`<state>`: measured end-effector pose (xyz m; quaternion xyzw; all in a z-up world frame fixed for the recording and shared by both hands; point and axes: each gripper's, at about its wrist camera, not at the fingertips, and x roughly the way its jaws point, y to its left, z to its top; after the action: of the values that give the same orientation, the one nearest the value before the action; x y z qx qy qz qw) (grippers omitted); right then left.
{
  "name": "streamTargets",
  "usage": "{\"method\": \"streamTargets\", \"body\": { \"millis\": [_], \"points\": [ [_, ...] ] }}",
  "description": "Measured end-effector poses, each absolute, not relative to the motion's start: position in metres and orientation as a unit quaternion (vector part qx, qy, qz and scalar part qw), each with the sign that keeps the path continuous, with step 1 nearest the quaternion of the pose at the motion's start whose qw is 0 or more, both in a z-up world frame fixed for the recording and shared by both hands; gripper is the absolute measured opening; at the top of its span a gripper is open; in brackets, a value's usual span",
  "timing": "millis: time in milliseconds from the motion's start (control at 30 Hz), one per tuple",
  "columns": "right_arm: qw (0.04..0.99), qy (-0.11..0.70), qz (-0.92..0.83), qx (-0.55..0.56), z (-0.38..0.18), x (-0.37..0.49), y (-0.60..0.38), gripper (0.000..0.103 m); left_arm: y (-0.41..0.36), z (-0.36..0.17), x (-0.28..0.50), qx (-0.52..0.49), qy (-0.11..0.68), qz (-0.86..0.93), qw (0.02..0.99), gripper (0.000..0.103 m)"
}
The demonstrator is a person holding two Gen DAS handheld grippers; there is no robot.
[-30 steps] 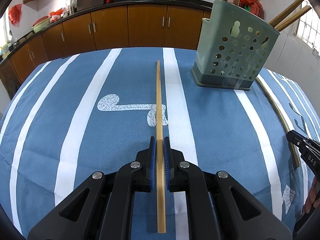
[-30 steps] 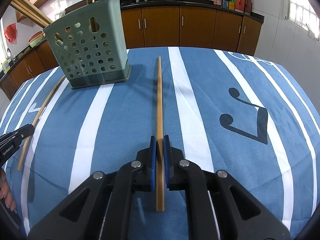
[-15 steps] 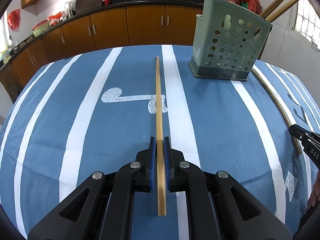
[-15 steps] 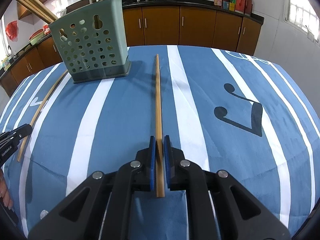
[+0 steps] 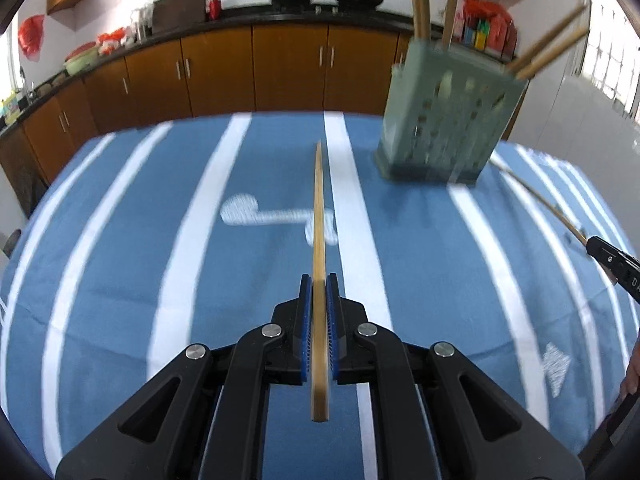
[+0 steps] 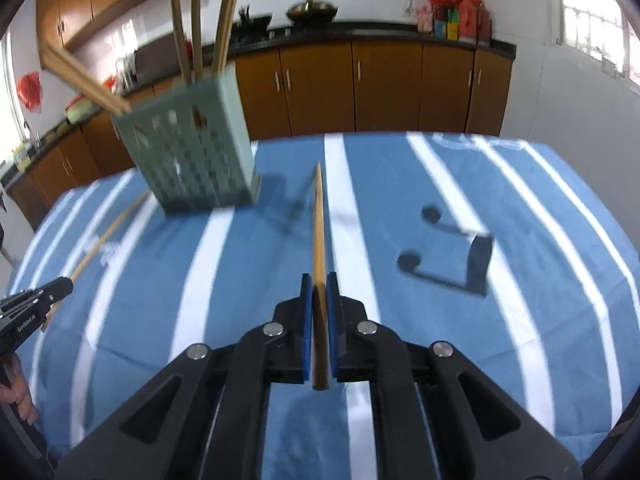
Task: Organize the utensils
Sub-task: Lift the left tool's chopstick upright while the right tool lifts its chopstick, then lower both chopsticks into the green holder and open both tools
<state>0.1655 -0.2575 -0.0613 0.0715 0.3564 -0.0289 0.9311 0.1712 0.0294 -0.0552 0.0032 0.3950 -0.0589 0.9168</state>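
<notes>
A: While both grippers are loaded, status check. The left gripper [image 5: 319,294] is clamped on a wooden chopstick [image 5: 318,232], pads pinching it near its thick end, tip pointing to the far side over the blue striped tablecloth [image 5: 120,240].

B: Same on the right gripper [image 6: 319,294]: jaws narrow, closed on a second chopstick [image 6: 319,224]. Short stub sticks out behind the pads, long part out front.

A: Holder?

B: Green perforated utensil holder [image 5: 444,120] stands at the far side of the table, right of the left stick, left of the right one. Several chopsticks already stand in it.

A: Handling: I'd judge the sticks light, stiff and smooth. Gripped close to one end, the long free part can pivot in the pads.

B: Agreed. Squeeze stays firm, and tip goes in first from above. Holder looks light too; a side knock could tip it.
</notes>
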Motion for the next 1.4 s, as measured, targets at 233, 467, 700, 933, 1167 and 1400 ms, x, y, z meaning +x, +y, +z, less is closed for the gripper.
{"method": "streamTargets", "body": {
  "millis": [233, 467, 700, 933, 1167, 1400],
  "points": [
    [0.955, 0.284, -0.028, 0.082, -0.01, 0.155, -0.265, 0.008, 0.044, 0.003, 0.161, -0.02, 0.32, -0.065, 0.945, 0.007],
    [0.97, 0.227, -0.024, 0.086, 0.026, 0.148, -0.268, 0.008, 0.054, 0.043, 0.157, -0.044, 0.266, -0.067, 0.961, 0.007],
    [0.973, 0.214, -0.025, 0.087, 0.036, 0.146, -0.266, 0.008, 0.051, 0.053, 0.16, -0.039, 0.252, -0.069, 0.965, 0.007],
    [0.979, 0.185, -0.003, 0.084, 0.069, 0.146, -0.262, 0.008, 0.044, 0.074, 0.156, -0.03, 0.23, -0.089, 0.969, 0.007],
    [0.983, 0.135, 0.058, 0.108, 0.127, 0.134, -0.257, 0.008, 0.03, 0.114, 0.149, -0.04, 0.195, -0.144, 0.969, 0.007],
    [0.991, 0.052, 0.07, 0.1, 0.175, 0.134, -0.241, 0.008, 0.005, 0.148, 0.138, -0.025, 0.155, -0.189, 0.969, 0.007]
  ]
}}
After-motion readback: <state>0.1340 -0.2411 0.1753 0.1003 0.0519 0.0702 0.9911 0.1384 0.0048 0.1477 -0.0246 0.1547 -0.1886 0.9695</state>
